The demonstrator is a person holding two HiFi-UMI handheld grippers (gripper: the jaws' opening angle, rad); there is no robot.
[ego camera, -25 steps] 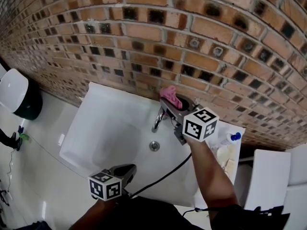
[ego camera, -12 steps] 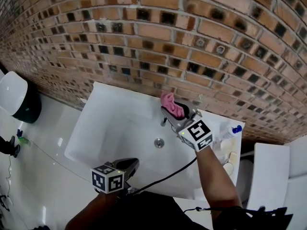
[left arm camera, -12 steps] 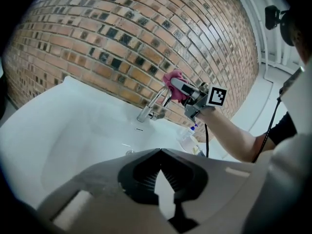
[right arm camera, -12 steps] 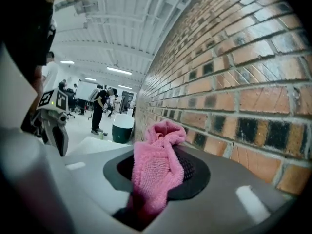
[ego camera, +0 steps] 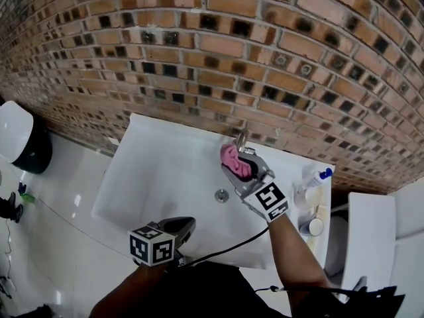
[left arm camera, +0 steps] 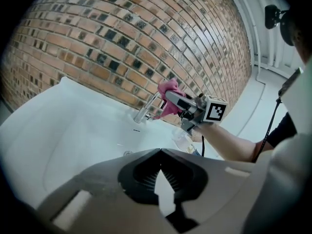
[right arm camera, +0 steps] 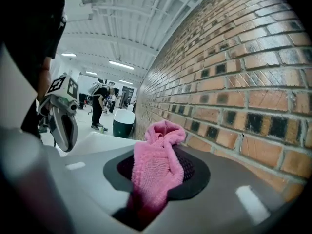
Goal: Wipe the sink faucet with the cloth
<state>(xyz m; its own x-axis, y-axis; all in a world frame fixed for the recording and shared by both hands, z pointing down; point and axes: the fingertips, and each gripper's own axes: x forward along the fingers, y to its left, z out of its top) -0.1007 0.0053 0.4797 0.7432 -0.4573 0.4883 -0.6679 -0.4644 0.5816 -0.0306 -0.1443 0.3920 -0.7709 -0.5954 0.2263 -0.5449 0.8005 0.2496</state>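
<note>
A white sink (ego camera: 152,177) is fixed to a brick wall. Its chrome faucet (ego camera: 240,140) shows only at its wall end in the head view; the spout lies under the pink cloth (ego camera: 231,159). My right gripper (ego camera: 240,166) is shut on that cloth and holds it against the faucet. In the left gripper view the faucet (left arm camera: 145,110) slants down to the left of the cloth (left arm camera: 168,88) and right gripper (left arm camera: 181,101). The right gripper view shows the cloth (right arm camera: 163,135) pinched between the jaws. My left gripper (ego camera: 179,229) hangs shut and empty over the sink's front edge.
The brick wall (ego camera: 278,65) stands right behind the faucet. A spray bottle with a blue cap (ego camera: 313,183) and a small jar (ego camera: 312,226) stand on the sink's right ledge. A white-lidded dark bin (ego camera: 18,140) stands on the floor at the left. A black cable (ego camera: 225,245) crosses the sink's front.
The right gripper has carried the cloth from the wall side of the faucet forward onto the spout. The left gripper has hardly moved.
</note>
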